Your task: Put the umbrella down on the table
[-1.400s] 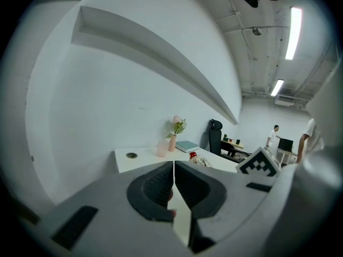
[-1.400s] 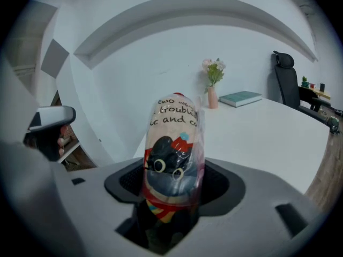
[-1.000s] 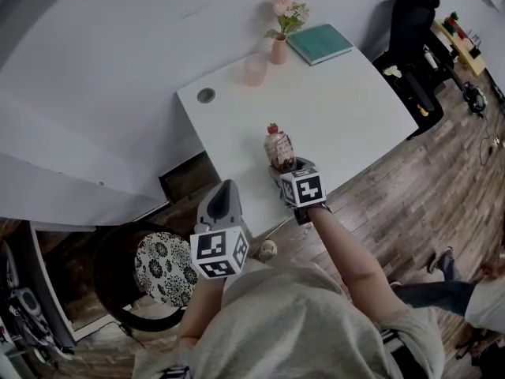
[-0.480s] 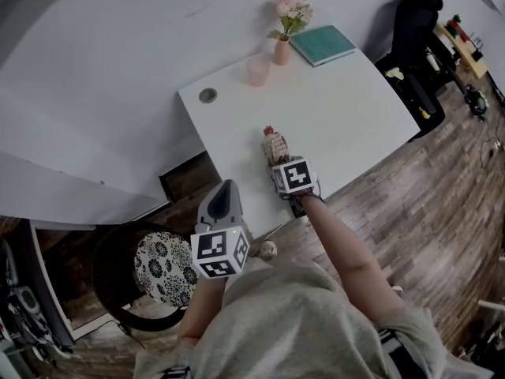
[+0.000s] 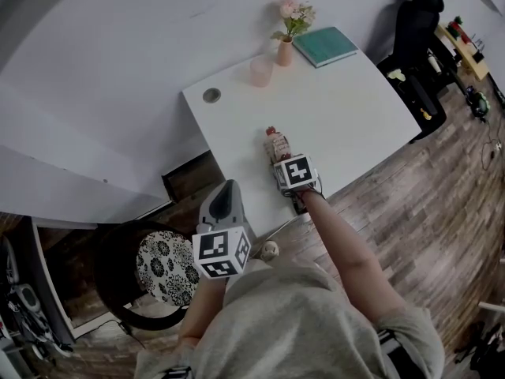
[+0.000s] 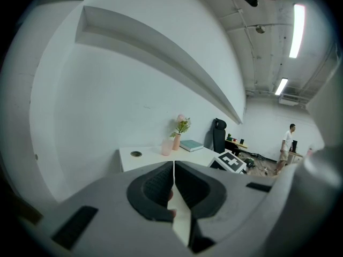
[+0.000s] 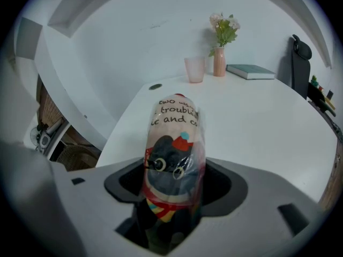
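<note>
A folded umbrella (image 7: pixel 174 154) in a clear sleeve, printed with a black cartoon cat and some lettering, sticks out between the jaws of my right gripper (image 7: pixel 172 205), which is shut on it. In the head view the umbrella (image 5: pixel 277 144) points away from me over the near part of the white table (image 5: pixel 347 109), with the right gripper (image 5: pixel 289 166) just behind it. My left gripper (image 5: pixel 222 204) hangs off the table's near-left corner, over the floor; its jaws are shut with nothing between them (image 6: pixel 173 183).
At the table's far edge stand a pink cup (image 5: pixel 260 71), a pink vase with flowers (image 5: pixel 286 47) and a teal book (image 5: pixel 323 44). A round cable hole (image 5: pixel 211 95) sits at the far left. A black office chair (image 5: pixel 410 22) stands right; a patterned stool (image 5: pixel 162 267) left.
The right gripper has carried the umbrella forward and lower over the table, then barely moved in the last half second. The left gripper has stayed in place.
</note>
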